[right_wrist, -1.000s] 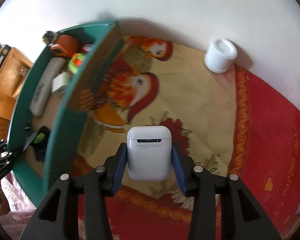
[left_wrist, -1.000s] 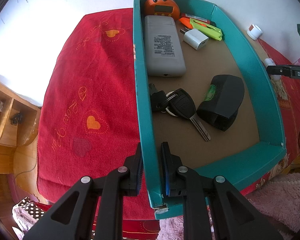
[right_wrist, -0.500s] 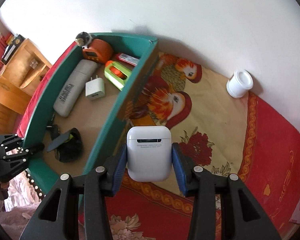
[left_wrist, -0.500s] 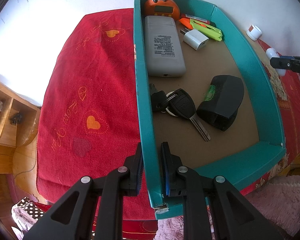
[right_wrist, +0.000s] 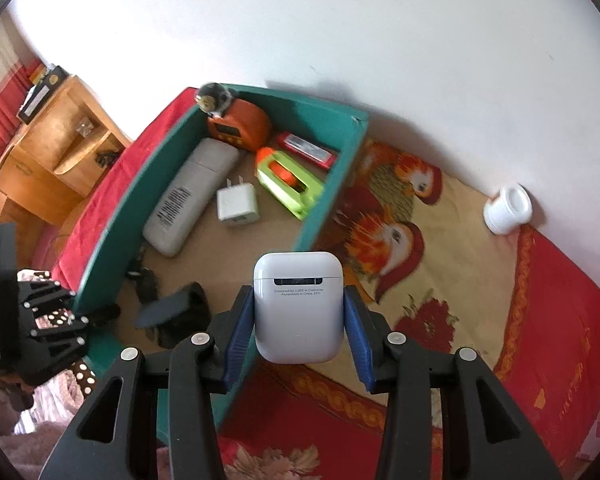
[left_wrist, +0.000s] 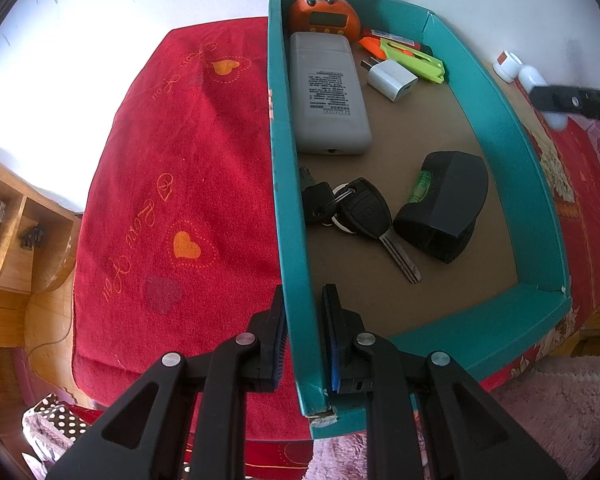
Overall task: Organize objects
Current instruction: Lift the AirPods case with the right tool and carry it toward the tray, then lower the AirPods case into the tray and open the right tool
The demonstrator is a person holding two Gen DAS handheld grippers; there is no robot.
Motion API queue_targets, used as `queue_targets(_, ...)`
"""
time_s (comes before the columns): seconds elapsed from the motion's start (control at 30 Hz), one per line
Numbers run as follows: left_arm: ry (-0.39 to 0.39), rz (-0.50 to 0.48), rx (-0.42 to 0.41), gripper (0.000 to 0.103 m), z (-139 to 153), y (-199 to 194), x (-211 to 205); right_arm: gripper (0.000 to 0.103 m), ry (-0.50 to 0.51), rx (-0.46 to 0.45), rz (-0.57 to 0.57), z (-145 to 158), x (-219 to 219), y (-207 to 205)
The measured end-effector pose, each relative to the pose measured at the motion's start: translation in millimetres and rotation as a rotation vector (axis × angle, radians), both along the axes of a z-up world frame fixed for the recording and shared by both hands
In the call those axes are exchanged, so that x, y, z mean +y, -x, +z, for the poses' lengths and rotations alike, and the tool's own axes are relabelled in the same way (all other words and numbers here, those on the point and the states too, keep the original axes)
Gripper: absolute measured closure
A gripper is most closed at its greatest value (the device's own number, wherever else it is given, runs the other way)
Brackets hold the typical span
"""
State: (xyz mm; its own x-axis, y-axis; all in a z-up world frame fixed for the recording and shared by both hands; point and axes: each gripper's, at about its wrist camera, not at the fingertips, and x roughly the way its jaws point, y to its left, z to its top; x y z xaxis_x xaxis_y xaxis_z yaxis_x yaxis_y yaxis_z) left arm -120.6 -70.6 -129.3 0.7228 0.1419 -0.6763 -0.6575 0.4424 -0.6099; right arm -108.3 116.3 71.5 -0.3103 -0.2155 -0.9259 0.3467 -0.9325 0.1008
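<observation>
My left gripper [left_wrist: 303, 312] is shut on the left wall of a teal box [left_wrist: 496, 112], near its front corner. The box holds a grey remote [left_wrist: 326, 96], a white charger [left_wrist: 392, 79], car keys [left_wrist: 360, 210], a black level tool [left_wrist: 446, 204], a green cutter [left_wrist: 416, 62] and an orange monkey clock [left_wrist: 324, 16]. My right gripper [right_wrist: 298, 322] is shut on a white earbud case [right_wrist: 298, 306], held in the air above the box's right wall [right_wrist: 328, 196]. The left gripper also shows in the right wrist view [right_wrist: 40, 328].
The box sits on a table under a red heart cloth [left_wrist: 172, 176] and a bird-patterned cloth [right_wrist: 440, 264]. A small white jar [right_wrist: 507, 208] stands by the wall at the right. Wooden shelves [right_wrist: 56, 148] are at the left.
My right gripper has lifted the earbud case and carried it left, from over the bird cloth to above the box's right wall. My left gripper has stayed clamped on the box.
</observation>
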Motion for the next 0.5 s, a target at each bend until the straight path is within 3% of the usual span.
queue_targets(0.2, 0.0, 0.005, -0.003, 0.089, -0.4, 2.4, -3.5, 0.058, 0.041, -0.013, 0.048, -0.9, -22.8, 8.7)
queue_targets(0.5, 0.0, 0.02, -0.013, 0.089, -10.9, 6.7, -2.3, 0.058, 0.01, -0.135, 0.17, -38.4, -70.7, 33.3)
